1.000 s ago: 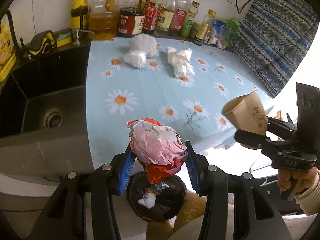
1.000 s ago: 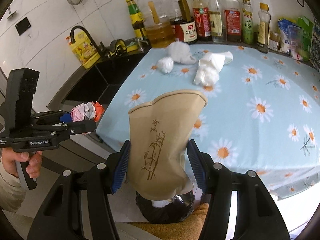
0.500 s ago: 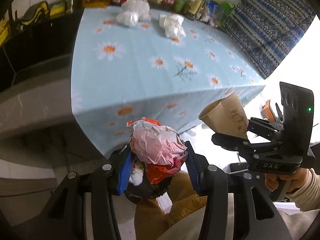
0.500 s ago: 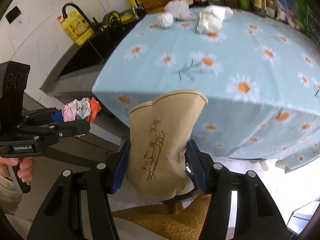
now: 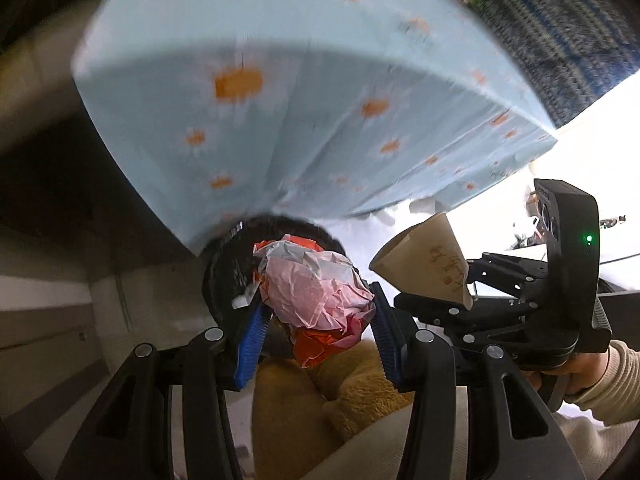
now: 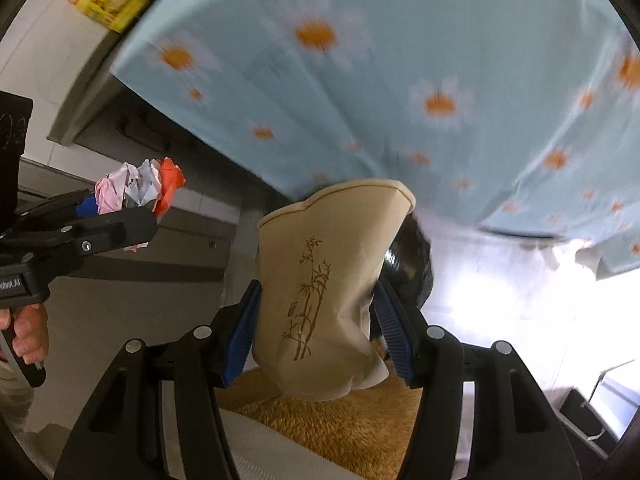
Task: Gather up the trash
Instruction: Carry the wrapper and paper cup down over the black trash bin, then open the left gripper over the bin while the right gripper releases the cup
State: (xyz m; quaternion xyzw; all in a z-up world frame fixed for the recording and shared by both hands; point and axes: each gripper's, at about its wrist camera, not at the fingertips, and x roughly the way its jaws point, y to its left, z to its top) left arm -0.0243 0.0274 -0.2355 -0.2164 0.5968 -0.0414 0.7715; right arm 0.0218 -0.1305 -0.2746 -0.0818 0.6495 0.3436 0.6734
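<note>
My left gripper point(image 5: 318, 330) is shut on a crumpled pink, white and orange wrapper ball point(image 5: 316, 294), held below the table's edge over a black-lined trash bin point(image 5: 224, 272). It also shows in the right wrist view point(image 6: 136, 188). My right gripper point(image 6: 320, 320) is shut on a squashed beige paper cup with a bamboo print point(image 6: 324, 276). The cup shows in the left wrist view point(image 5: 428, 268) just right of the wrapper ball. The bin's black bag point(image 6: 408, 268) is partly hidden behind the cup.
The table's hanging blue daisy cloth point(image 5: 304, 92) fills the upper view, close above both grippers. A dark sink cabinet point(image 6: 160, 136) stands at the left. A yellow-brown furry cloth point(image 6: 340, 416) lies under the grippers. Bright white floor point(image 6: 520, 300) is at the right.
Both grippers have dropped below the tabletop with their loads, toward the black bin. The tabletop items and bottles have left the view.
</note>
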